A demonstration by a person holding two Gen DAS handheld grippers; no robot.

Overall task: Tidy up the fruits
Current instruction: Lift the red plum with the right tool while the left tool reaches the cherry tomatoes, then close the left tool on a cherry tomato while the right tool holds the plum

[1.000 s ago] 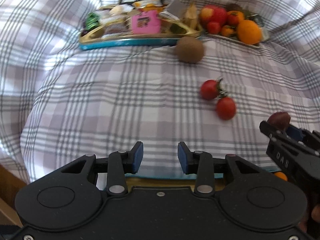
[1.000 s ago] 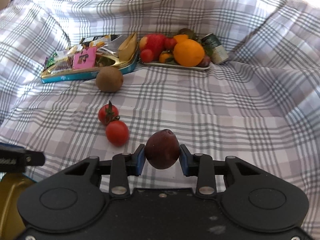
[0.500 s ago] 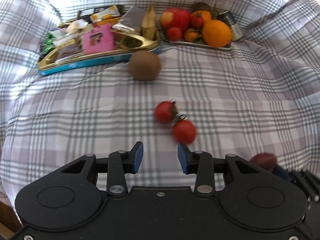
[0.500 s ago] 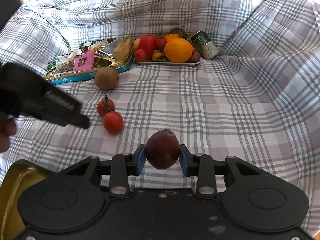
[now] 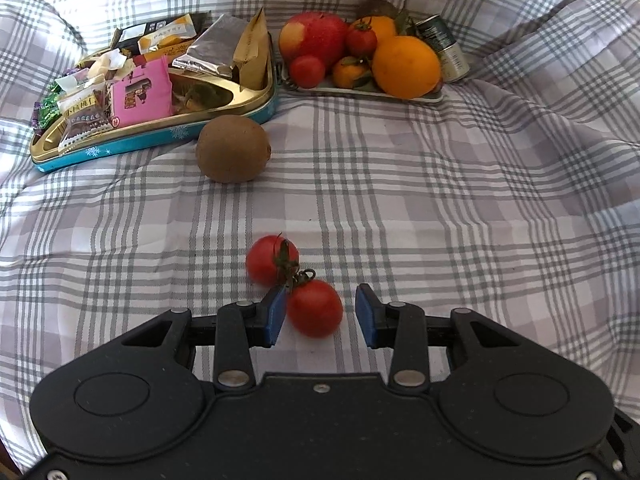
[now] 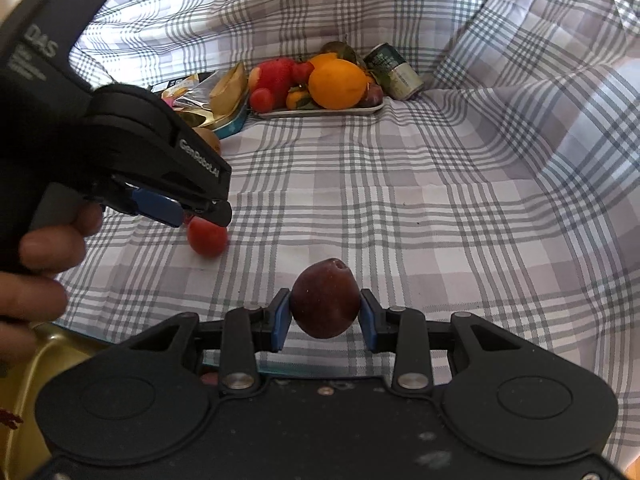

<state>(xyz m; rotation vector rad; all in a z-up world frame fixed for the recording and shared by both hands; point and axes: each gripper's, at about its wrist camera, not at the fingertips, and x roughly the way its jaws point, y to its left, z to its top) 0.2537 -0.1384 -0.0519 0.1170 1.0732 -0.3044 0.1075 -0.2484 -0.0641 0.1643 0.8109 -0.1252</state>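
Spread around the near red cherry tomato (image 5: pixel 315 308), the left gripper (image 5: pixel 320 311) could drag its stem-joined twin (image 5: pixel 269 259) when closing, while the right gripper (image 6: pixel 324 313) pinches a dark round plum (image 6: pixel 325 303).

Grey-and-lilac plaid cloth (image 5: pixel 460 208) covering the whole surface, rising in creased folds far and right; daylight brightening its far edge.

Grey plaid cloth (image 5: pixel 460 200) with snack tin (image 5: pixel 160 142), fruit tray (image 5: pixel 400 96), can (image 5: pixel 446 48), kiwi (image 5: pixel 232 148), two tomatoes (image 5: pixel 296 288).
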